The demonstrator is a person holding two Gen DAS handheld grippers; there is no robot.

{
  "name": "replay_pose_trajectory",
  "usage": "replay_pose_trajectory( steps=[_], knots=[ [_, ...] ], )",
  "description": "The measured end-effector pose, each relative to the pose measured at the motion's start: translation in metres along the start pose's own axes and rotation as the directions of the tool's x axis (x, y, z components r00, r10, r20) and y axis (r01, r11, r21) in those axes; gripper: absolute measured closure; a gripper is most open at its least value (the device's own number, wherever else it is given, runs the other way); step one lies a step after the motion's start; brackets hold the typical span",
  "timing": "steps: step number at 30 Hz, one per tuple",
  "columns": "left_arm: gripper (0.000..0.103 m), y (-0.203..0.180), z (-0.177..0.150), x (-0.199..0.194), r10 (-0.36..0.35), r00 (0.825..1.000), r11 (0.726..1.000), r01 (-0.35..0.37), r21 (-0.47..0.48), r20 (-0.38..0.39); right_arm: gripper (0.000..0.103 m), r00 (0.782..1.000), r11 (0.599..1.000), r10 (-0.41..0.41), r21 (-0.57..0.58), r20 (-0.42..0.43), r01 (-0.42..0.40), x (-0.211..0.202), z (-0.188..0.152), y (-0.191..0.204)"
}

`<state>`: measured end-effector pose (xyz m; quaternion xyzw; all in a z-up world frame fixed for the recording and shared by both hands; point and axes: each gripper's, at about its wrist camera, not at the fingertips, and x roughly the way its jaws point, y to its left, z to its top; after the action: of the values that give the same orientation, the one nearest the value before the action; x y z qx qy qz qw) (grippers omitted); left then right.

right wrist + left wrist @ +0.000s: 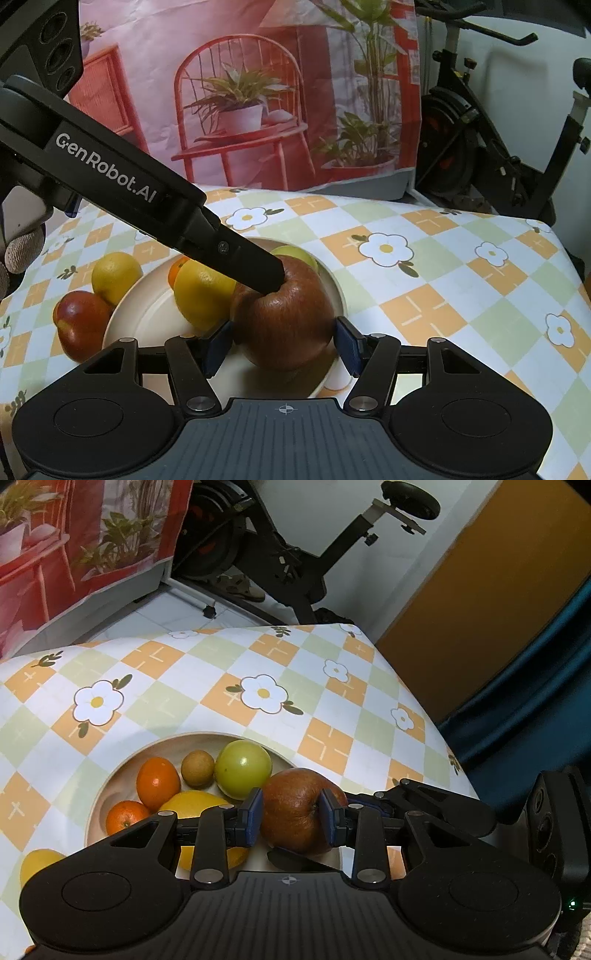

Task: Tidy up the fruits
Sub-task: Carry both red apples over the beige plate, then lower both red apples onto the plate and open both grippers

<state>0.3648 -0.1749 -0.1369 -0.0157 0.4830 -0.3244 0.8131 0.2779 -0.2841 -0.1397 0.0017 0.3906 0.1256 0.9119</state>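
Note:
A cream bowl [110, 775] on the checked tablecloth holds two oranges [158, 782], a small brown fruit [197, 768], a green apple [242, 769] and a lemon [192, 805]. My left gripper [291, 818] is shut on a large red-brown apple [291, 812] over the bowl's near edge. In the right wrist view the same apple [284, 321] sits between my right gripper's [282, 341] open pads, which stand just clear of its sides. The left gripper's finger [258, 269] presses on the apple's top there. A second lemon [115, 275] and a red apple [81, 325] lie outside the bowl [147, 314].
The table's far edge and right corner [354, 627] drop off to the floor. An exercise bike [280, 561] stands behind. A printed backdrop [258, 92] rises behind the table. A blue cloth [535, 672] hangs at the right.

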Motion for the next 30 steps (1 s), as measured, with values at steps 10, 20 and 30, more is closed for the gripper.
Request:
replay_pose_trajectory(
  steps=[10,20,30],
  knots=[
    [0.068,0.005,-0.001,0.006,-0.004,1.000,1.000,0.004,-0.008,-0.014,0.047,0.999,0.998,-0.030,-0.051,-0.025,0.028,0.012,0.003,0.010],
    [0.073,0.012,-0.003,0.011,0.028,0.999,0.999,-0.028,-0.026,-0.018,0.046,0.998,0.999,-0.023,-0.046,-0.061,0.021,0.019,0.002,0.011],
    [0.073,0.008,-0.004,0.011,0.057,0.998,0.998,-0.057,0.000,-0.006,0.047,0.999,0.999,-0.037,-0.023,-0.014,0.037,0.000,-0.001,0.011]
  ],
)
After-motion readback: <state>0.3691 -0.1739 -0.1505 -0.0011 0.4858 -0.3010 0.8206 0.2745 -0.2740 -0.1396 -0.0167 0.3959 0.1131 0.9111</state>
